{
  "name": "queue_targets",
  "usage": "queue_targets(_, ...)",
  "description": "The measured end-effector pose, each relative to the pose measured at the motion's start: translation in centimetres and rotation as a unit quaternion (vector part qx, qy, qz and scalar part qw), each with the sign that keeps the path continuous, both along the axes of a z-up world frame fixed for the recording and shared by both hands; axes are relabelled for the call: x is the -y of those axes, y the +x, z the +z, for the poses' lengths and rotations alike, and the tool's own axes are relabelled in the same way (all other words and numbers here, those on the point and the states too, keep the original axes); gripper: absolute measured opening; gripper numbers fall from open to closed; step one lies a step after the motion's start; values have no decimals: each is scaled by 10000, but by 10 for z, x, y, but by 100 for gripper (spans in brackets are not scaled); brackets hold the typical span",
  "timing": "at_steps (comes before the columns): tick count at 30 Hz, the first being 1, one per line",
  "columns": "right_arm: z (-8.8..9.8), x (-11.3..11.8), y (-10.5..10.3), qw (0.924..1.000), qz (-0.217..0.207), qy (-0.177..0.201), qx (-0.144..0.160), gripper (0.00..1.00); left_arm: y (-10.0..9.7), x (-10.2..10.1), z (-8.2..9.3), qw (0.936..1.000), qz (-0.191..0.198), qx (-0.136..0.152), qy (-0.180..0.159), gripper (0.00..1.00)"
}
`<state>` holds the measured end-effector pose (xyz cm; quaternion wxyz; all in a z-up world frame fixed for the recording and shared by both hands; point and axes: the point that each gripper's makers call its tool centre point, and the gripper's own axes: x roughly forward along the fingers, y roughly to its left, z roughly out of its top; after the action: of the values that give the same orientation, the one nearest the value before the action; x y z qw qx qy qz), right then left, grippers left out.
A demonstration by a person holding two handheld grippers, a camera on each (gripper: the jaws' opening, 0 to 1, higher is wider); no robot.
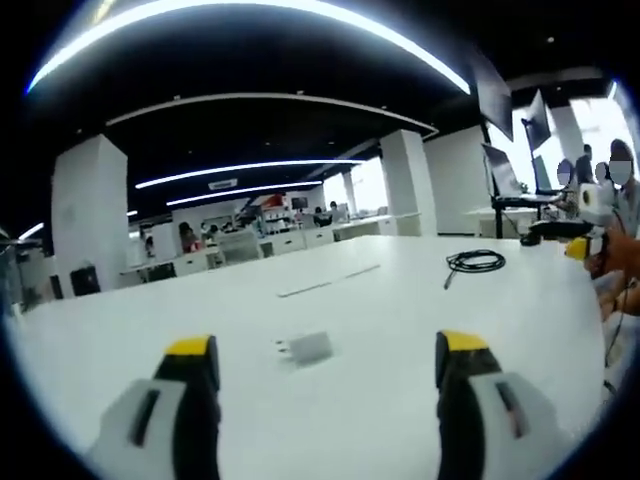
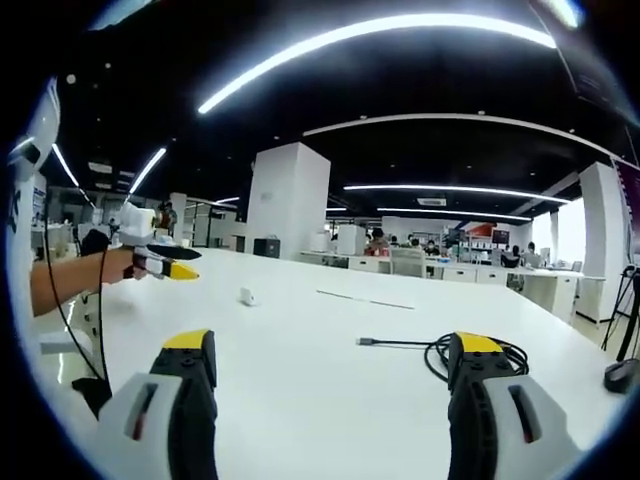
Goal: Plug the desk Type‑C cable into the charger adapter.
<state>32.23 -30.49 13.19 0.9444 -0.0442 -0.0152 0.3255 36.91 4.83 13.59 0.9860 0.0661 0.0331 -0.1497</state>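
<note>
- White desk (image 1: 400, 300) runs wide under both grippers, in a large office with white pillars and curved ceiling light strips.
- Left gripper (image 1: 328, 365), seen in the left gripper view, hangs above the near part of the desk with its yellow-tipped jaws spread wide and nothing between them.
- Charger adapter (image 1: 307, 347), a small white block with its prongs pointing left, lies flat on the desk just beyond and between those jaws, not touched by either.
- Type-C cable (image 1: 474, 262), black and coiled, lies on the far right of the desk in the left gripper view, well apart from the adapter.
- Right gripper (image 2: 334, 365), in the right gripper view, also has its jaws spread and empty; the cable coil sits just beside its right jaw, with a straight end and plug reaching left across the desk.
- Far left in the right gripper view, the adapter shows as a small white shape, near the other gripper held in a person's hand (image 2: 100, 262).
</note>
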Motion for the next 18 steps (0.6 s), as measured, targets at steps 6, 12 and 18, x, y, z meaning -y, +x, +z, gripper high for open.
queue_targets(6,-3,-2,0,10000,13,-12,-44,97,16,-13,0,9998,42,13,169,85)
queue_targets(12,-4,-6,1,10000,59,-45,-52,97,33,-19,4,9984,-193,211,497,72)
queue_targets(18,-6,-8,1,9999,75,-68,-71,96,41,-16,6,9964,-336,210,748,61)
